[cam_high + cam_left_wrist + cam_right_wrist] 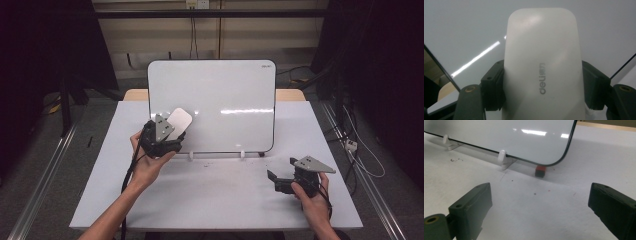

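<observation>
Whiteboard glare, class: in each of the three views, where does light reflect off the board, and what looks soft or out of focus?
High view: a bright horizontal streak crosses the whiteboard; surroundings are dark. Left gripper view: a diagonal streak on the board; the close white eraser looks soft, with a faint sheen near its top. Right gripper view: bright patches near the board's upper edge; the near fingers are blurred.

White table [210,200], whiteboard [220,100] standing

Looked down from above the table [215,200]; rode each gripper, close — left against the whiteboard [461,25], right low, facing its corner [564,157] — board shared.
</observation>
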### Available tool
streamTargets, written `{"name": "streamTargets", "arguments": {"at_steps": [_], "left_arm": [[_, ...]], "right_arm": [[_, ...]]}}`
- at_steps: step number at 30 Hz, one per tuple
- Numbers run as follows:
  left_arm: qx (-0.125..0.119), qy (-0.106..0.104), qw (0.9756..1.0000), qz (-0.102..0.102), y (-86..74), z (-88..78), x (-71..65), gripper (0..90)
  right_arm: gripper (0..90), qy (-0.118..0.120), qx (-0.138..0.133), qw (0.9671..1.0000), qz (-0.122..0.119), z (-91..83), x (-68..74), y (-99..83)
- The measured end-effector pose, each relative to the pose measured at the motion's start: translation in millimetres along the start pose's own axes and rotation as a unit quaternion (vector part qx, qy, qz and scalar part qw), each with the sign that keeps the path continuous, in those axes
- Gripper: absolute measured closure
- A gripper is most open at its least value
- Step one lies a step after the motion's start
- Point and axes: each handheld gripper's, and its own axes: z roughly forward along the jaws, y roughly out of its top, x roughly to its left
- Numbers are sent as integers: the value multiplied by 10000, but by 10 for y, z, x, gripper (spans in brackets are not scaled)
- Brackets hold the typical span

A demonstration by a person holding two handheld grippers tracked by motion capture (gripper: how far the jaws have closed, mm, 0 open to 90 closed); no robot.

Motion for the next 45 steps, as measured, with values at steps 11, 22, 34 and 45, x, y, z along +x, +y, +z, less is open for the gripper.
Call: {"name": "streamTargets", "arguments": {"at_steps": [11, 22, 34, 45], "left_arm": [[291, 437, 9977, 431, -190, 239, 42, 310], [390, 563, 9943, 812, -240, 330, -49, 307], [241, 302, 9992, 87, -253, 265, 44, 154], [94, -18, 9991, -402, -218, 52, 100, 90]], "right_arm": [[54, 11, 11, 10000, 25, 12, -11, -3], [55, 20, -6, 10000, 4, -9, -10, -11], [54, 9, 23, 10000, 4, -13, -6, -12], [54, -4, 15, 10000, 50, -21, -16, -21]]}}
